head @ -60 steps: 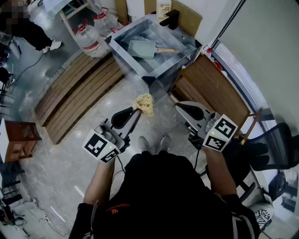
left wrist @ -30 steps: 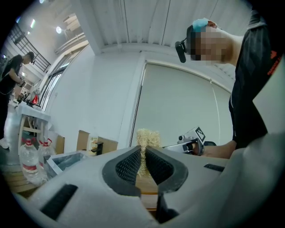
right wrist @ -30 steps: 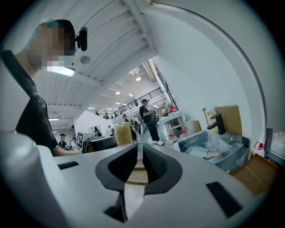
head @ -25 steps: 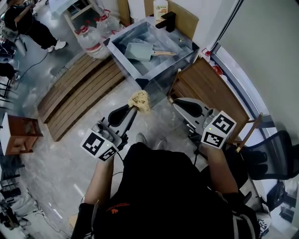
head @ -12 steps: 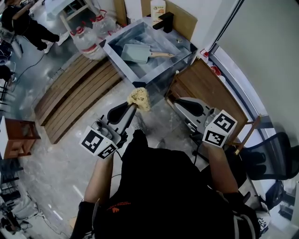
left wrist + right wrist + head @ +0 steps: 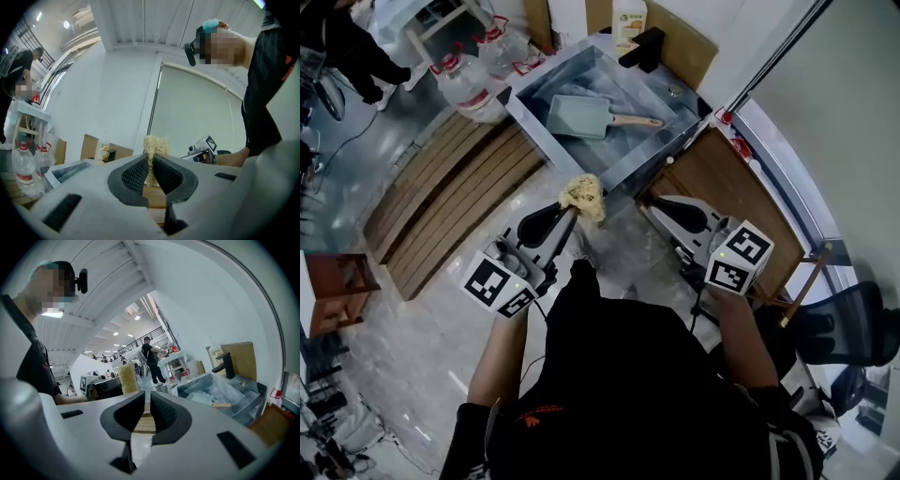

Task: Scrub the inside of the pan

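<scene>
A grey-green square pan (image 6: 579, 116) with a wooden handle lies in the steel sink (image 6: 546, 127) ahead of me; it also shows in the right gripper view as a pale pan (image 6: 200, 398). My left gripper (image 6: 567, 217) is shut on a beige fibrous scrubber (image 6: 582, 197), held up in the air short of the sink's near corner. In its own view the left gripper (image 6: 151, 161) pinches the scrubber (image 6: 156, 144) between the pads. My right gripper (image 6: 656, 208) hovers level with it to the right. The right gripper (image 6: 146, 404) has only a narrow slit between its jaws, with nothing in it.
A black faucet (image 6: 642, 47) and a soap bottle (image 6: 628, 17) stand at the sink's far edge. Water jugs (image 6: 469, 80) sit to its left above a slatted wooden platform (image 6: 441, 187). A wooden table (image 6: 722, 178) flanks the sink's right; an office chair (image 6: 853, 328) is behind.
The sink and pan have drifted slightly within the head view as I shift closer. Both grippers keep their pose, the scrubber still pinched in the left.
</scene>
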A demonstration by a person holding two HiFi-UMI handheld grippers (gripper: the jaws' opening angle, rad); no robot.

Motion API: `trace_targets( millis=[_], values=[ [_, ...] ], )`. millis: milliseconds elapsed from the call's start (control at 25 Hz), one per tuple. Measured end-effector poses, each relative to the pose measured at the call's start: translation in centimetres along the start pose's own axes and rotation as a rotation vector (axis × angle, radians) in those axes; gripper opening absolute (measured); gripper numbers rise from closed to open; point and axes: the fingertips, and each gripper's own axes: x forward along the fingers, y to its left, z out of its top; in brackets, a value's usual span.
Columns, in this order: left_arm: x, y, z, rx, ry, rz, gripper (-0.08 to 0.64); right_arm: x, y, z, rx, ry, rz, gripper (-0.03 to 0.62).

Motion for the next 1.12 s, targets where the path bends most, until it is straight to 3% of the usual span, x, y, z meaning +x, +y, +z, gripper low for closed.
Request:
trace_targets(
  millis=[680, 880, 1120],
  values=[
    [3.7, 20.4, 0.8, -0.058, 0.071, -0.087, 0.041, 16.9, -9.7, 4.7, 0.052, 0.066, -0.104, 0.031],
    [4.8, 24.7, 1.0, -0.065, 0.088, -0.132, 0.041, 20.0, -11.8, 5.4, 0.044, 0.091, -0.158, 0.029],
    [6.2, 27.0, 0.6, -0.111, 0.137, -0.174, 0.041, 21.7, -13.7, 5.1, 0.021, 0.121, -0.201, 0.028]
  ],
)
